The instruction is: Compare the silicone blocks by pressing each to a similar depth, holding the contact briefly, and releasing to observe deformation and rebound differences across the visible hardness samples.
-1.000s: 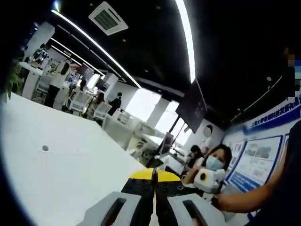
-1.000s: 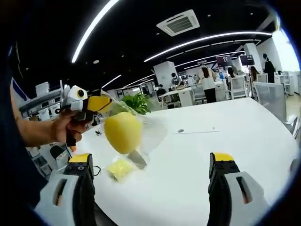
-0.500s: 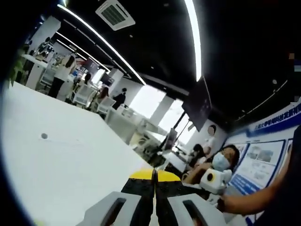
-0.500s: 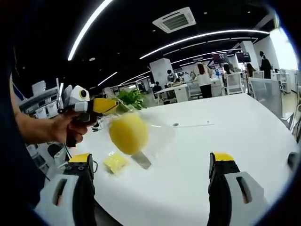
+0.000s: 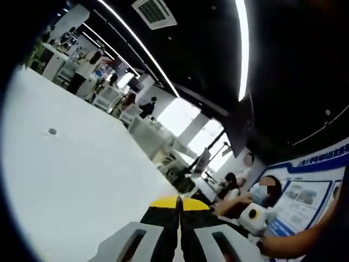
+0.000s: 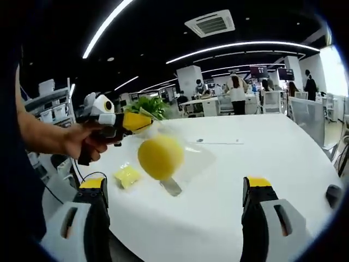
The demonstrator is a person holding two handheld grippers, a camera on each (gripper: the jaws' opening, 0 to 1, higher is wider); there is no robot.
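Here left tongs pinch the clear bag aloft, yellow block inside, at 10 o'clock of gaping right tongs, likely for emptying.

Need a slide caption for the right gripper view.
Left gripper lifts a clear plastic bag holding a round yellow block above the white table.

Right gripper view: left gripper with its clear bag and round yellow block now sits further right, nearer frame centre, than a second ago. The flat yellow block on the bench shows further from the round one, up-left.
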